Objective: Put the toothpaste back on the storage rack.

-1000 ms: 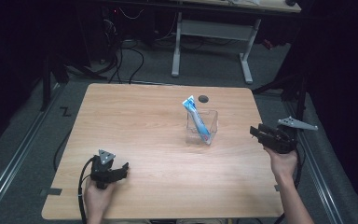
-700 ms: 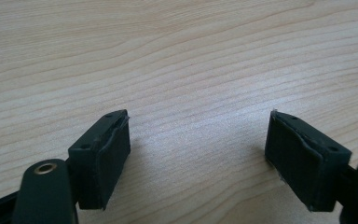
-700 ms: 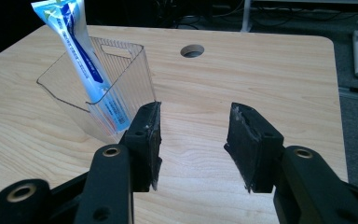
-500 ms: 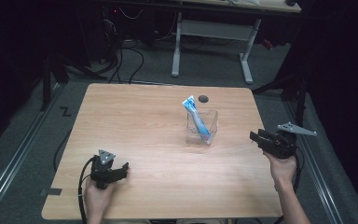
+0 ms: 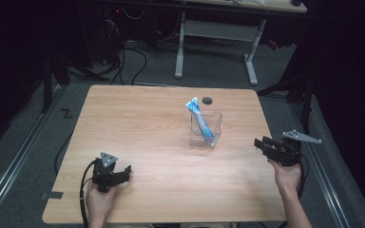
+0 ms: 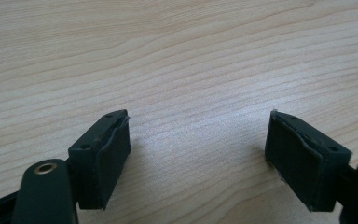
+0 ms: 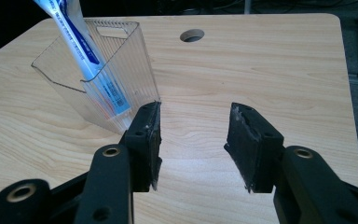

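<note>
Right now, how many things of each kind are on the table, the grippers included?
Clear plastic bin: 1
Blue and white tube, leaning in that bin: 1
Grippers, left gripper and right gripper, both open and empty: 2
Total: 4

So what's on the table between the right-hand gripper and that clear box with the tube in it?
Nothing: bare wood separates the right gripper from the clear box holding the tube, as the high view shows.
</note>
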Demonstrator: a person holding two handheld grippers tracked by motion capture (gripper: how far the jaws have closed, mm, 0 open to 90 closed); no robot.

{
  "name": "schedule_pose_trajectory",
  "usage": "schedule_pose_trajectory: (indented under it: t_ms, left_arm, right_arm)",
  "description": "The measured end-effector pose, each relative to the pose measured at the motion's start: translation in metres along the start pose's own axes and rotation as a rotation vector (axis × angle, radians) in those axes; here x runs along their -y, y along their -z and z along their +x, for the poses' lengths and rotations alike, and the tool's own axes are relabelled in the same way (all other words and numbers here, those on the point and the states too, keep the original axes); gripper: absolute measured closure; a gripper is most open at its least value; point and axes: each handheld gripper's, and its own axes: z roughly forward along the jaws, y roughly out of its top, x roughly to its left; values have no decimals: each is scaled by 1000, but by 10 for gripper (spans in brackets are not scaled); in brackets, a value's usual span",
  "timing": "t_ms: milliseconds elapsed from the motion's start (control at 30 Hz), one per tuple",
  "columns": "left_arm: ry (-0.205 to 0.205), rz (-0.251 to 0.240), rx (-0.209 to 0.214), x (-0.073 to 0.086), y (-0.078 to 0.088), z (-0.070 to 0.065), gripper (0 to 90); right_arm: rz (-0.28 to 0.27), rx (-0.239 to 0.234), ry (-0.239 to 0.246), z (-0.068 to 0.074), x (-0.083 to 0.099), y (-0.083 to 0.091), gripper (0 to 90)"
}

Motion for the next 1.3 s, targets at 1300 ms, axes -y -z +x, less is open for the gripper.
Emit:
schedule_pose_trajectory:
  t_ms: [1300]
  left_arm:
    - [0, 0, -1, 0, 0, 0, 224]
  right_arm:
    - [88, -8, -8, 7, 35, -29, 533]
